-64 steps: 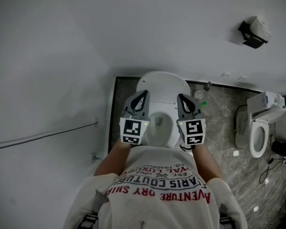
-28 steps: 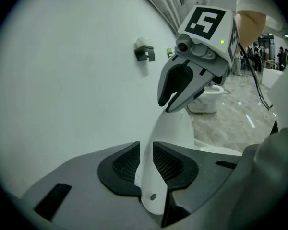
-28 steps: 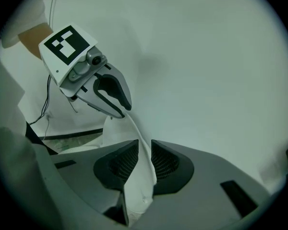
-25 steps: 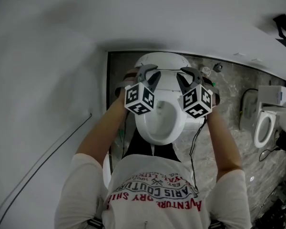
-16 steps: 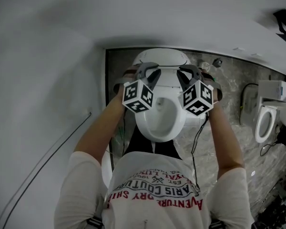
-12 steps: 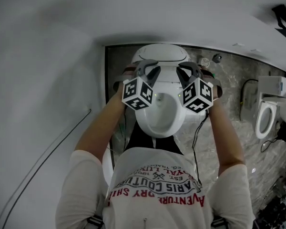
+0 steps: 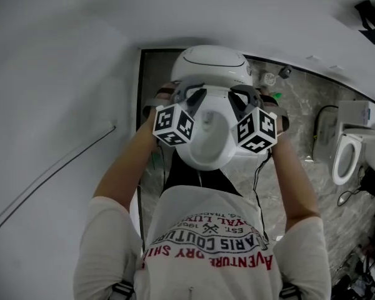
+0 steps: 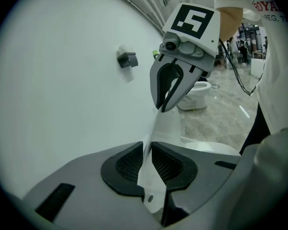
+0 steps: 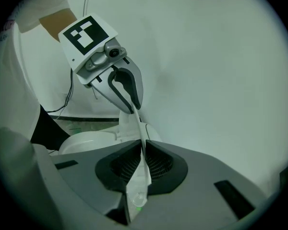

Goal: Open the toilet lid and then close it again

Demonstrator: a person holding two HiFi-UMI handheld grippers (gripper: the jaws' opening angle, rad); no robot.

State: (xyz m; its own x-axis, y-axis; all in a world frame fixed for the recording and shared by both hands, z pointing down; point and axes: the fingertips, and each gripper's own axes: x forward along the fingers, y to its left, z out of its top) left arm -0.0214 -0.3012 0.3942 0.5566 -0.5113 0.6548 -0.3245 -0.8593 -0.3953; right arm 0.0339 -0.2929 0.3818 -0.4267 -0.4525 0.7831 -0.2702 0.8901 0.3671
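While you stand over the toilet, your two grippers pinch the toilet lid (image 8: 165, 128), one on each side edge. Your left gripper (image 8: 148, 150) has just been closing its jaws, and they press on the thin white edge. Your right gripper (image 9: 143, 150) squeezes the other edge. The lid is held up off the bowl (image 9: 86, 140).

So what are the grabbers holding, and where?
The toilet lid, by its thin edge: left gripper, whose jaws have just been closing, on one side, right gripper on the other.
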